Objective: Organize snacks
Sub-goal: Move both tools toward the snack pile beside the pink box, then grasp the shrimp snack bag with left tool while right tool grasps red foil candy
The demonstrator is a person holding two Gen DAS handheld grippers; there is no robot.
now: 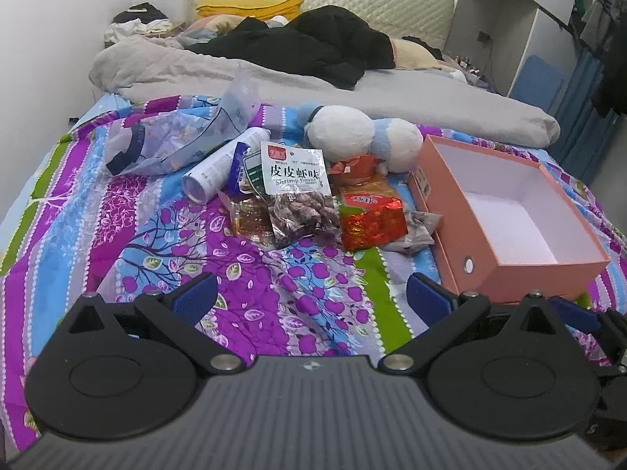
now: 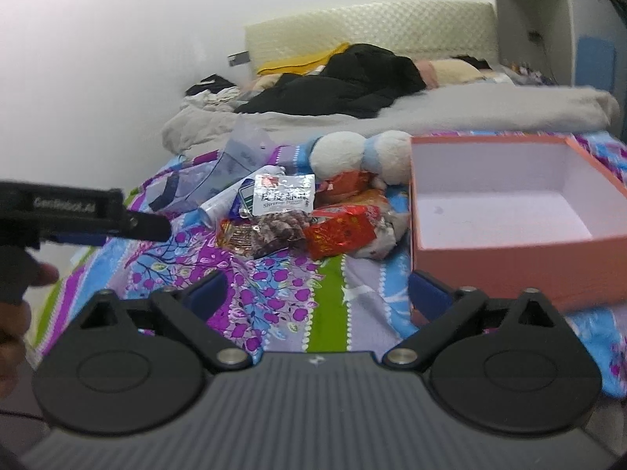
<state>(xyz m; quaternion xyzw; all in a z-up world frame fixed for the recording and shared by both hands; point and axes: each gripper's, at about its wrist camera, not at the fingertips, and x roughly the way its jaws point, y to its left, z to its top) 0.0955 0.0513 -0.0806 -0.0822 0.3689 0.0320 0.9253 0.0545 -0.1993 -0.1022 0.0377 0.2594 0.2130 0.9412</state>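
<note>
A pile of snacks lies on the flowered bedspread: a clear shrimp-flavor packet (image 1: pixel 296 188) (image 2: pixel 283 199), a red foil packet (image 1: pixel 370 221) (image 2: pixel 341 231), an orange-red wrapper (image 1: pixel 354 168) and an amber packet (image 1: pixel 250 215). An empty pink box (image 1: pixel 509 211) (image 2: pixel 505 203) stands to their right. My left gripper (image 1: pixel 311 293) is open and empty, low over the bedspread, short of the pile. My right gripper (image 2: pixel 317 290) is open and empty, near the box's front corner. The left gripper also shows in the right wrist view (image 2: pixel 90 215), at the left.
A white tube (image 1: pixel 225 164), a clear plastic bag (image 1: pixel 172 141) and a white-and-blue plush toy (image 1: pixel 360 133) lie by the snacks. A grey duvet (image 1: pixel 313 90) and black clothing (image 1: pixel 309 43) cover the far bed. A wardrobe (image 1: pixel 521 39) stands at the right.
</note>
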